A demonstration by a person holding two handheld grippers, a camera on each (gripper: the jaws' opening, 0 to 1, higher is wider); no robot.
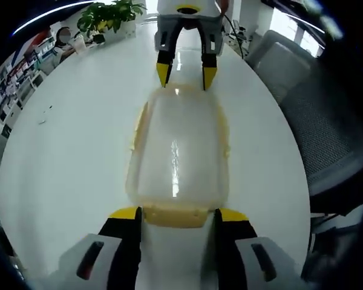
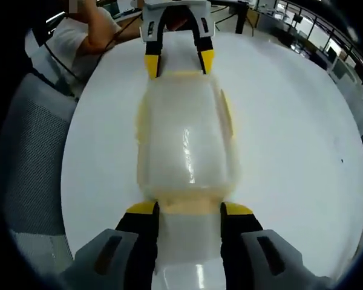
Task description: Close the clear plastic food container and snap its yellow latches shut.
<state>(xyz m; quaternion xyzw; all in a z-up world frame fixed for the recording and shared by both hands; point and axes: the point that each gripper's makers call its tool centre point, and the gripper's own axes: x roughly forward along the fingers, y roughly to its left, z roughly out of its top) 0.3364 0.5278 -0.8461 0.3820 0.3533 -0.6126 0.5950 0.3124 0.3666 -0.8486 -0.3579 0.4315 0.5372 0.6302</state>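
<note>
- The clear container point(image 1: 176, 151) lies lengthwise on the white table point(image 1: 66, 157), with its lid already down over the base and one of my grippers at each short end.
- In the left gripper view, my left gripper point(image 1: 176, 212) has its jaws spread about as wide as the near end latch point(image 1: 174, 214), with the yellow tips just outside the latch's corners. It grips nothing.
- Across the box in that view, the right gripper point(image 1: 186, 74) hovers with its jaws apart, tips just short of the far rim.
- The right gripper view mirrors this: the right gripper's tips flank the pale yellow latch point(image 2: 187, 204) at its own end, and the left gripper point(image 2: 178, 63) sits at the opposite one.
- I judge the step in hand to be snapping the two end latches. I can't tell from here whether either has clicked home yet.
- To do it well, I want both ends pressed together so the box doesn't skate across the slick table. Each gripper braces against the other's push.
- I would come down on the latch tab squarely, not on a corner, since the thin plastic will likely flex and spring back.
- The long-side latches point(image 1: 140, 124) look pale and flat against the walls, though glare hides whether they're seated, so I would check them next.
- An office chair point(image 1: 327, 133) and a potted plant point(image 1: 109, 15) stand well clear.
</note>
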